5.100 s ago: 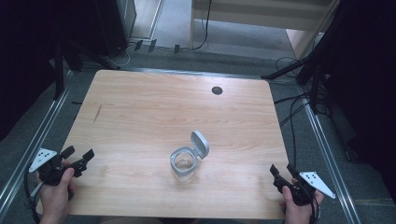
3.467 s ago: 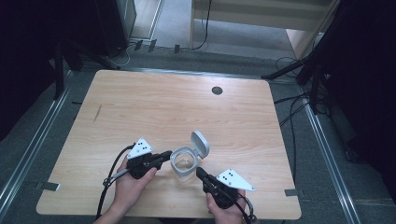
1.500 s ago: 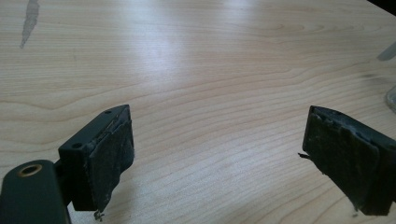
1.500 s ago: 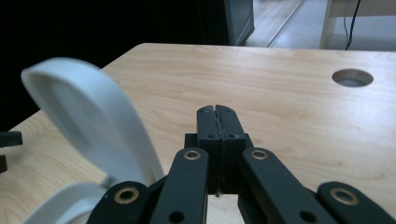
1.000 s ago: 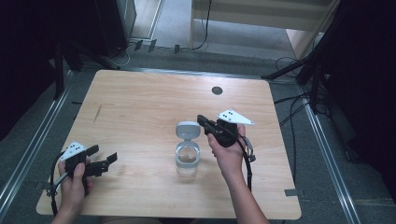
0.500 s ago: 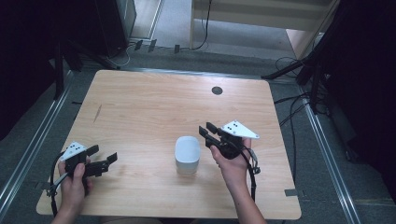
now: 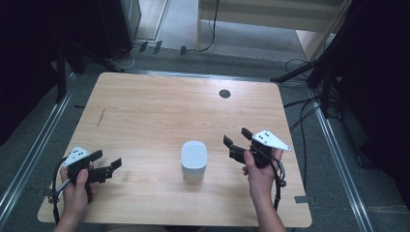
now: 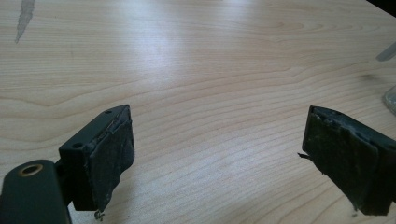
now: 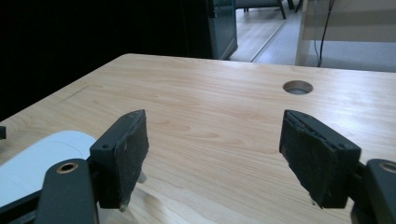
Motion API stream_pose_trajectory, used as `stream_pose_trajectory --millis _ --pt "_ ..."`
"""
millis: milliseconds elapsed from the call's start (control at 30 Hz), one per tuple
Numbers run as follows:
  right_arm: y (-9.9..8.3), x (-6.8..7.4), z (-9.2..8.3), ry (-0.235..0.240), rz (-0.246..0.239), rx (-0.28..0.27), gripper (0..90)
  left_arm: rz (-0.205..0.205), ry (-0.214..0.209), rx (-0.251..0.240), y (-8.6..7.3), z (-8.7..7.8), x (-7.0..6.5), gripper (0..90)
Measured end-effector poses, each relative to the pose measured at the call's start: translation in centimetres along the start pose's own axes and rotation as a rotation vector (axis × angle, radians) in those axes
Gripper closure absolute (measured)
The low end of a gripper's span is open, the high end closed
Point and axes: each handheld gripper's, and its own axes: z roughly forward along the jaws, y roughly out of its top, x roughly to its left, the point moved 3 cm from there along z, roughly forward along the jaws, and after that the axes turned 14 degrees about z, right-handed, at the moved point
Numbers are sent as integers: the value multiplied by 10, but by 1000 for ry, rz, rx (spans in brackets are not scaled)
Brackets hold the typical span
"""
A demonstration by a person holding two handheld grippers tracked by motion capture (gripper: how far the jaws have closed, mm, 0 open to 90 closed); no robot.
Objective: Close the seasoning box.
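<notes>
A small clear container with its white lid (image 7: 194, 153) down stands on the wooden table (image 7: 159, 111), near the front middle. My right gripper (image 7: 236, 137) hovers open just right of it with nothing between its fingers, which point left and away from me. In the right gripper view the lid (image 9: 39, 158) sits at the lower left, outside the open gripper (image 9: 212, 156). My left gripper (image 7: 107, 159) rests open at the table's front left, well apart from the container. In the left gripper view the open gripper (image 8: 229, 163) frames bare wood, with the container's clear edge (image 8: 390, 98) at the far right.
A round cable hole (image 7: 224, 94) is set in the table's far side, also seen as the hole (image 9: 298, 87) ahead of the right gripper. A dark scratch (image 7: 100, 117) marks the left part of the top. Metal rails and cables run along both table sides.
The container's lid, standing open a second ago, is now down. My right gripper has drawn back from it to the right. The left gripper has stayed put.
</notes>
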Motion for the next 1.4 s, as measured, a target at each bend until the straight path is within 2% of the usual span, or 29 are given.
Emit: stream_pose_trajectory --millis 100,200,233,333,367,567,733,867,900,933,1000,1200,1333,1400 --pt "0 -12 -9 -24 9 -5 243 -1 1 -1 0 0 0 91" --pt "-1 -18 -13 -37 9 -4 243 0 2 -2 0 0 0 91" --pt "-2 -26 -18 -52 12 -6 242 0 2 -3 0 0 0 91" --pt "-4 -32 -22 -66 18 -5 242 0 2 -3 0 0 0 91" --pt "-6 -39 -27 -76 22 -3 243 0 2 -2 0 0 0 91" --pt "-12 -55 -39 -113 36 2 243 0 2 -2 0 0 0 91" --pt "-23 -70 -51 -139 49 6 244 2 3 -1 0 0 0 91" --pt "-38 -81 -59 -160 65 15 247 4 4 -2 0 0 -1 91" --pt "-46 -88 -65 -172 70 23 247 4 4 -2 0 0 -1 91" --pt "-46 -88 -65 -172 70 23 247 5 3 -2 0 0 -1 91" --pt "-54 -97 -74 -197 85 30 247 5 2 -2 0 0 -1 91" --pt "-64 -112 -90 -232 88 42 249 9 -1 -2 0 0 -1 91" --pt "-72 -126 -106 -258 116 39 257 11 -3 0 0 0 -1 91" --pt "-74 -128 -108 -261 117 41 257 10 -3 -1 0 0 -1 91"
